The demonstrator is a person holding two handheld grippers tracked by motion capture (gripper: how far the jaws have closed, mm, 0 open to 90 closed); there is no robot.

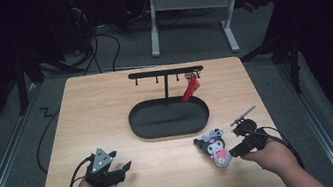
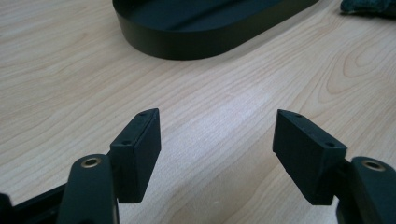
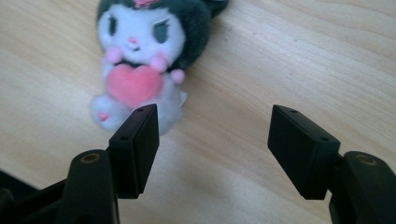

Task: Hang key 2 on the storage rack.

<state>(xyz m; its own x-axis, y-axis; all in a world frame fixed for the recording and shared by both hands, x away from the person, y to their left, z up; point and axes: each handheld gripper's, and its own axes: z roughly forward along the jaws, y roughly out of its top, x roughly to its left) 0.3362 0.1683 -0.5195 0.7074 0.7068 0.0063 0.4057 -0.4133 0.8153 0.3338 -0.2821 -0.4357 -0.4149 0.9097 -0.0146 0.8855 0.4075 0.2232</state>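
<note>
Both hand-held grippers w/ jaws apart.

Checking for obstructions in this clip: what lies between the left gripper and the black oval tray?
Nothing: bare wooden table separates the left gripper from the black oval tray, clearest in the left gripper view.

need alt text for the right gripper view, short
A small plush toy with a white face, dark hood and pink heart lies on the light wood table, just beyond the open right gripper. The two black jaws rise from the bottom edge, wide apart with nothing between them; the toy sits ahead of the left jaw.
</note>
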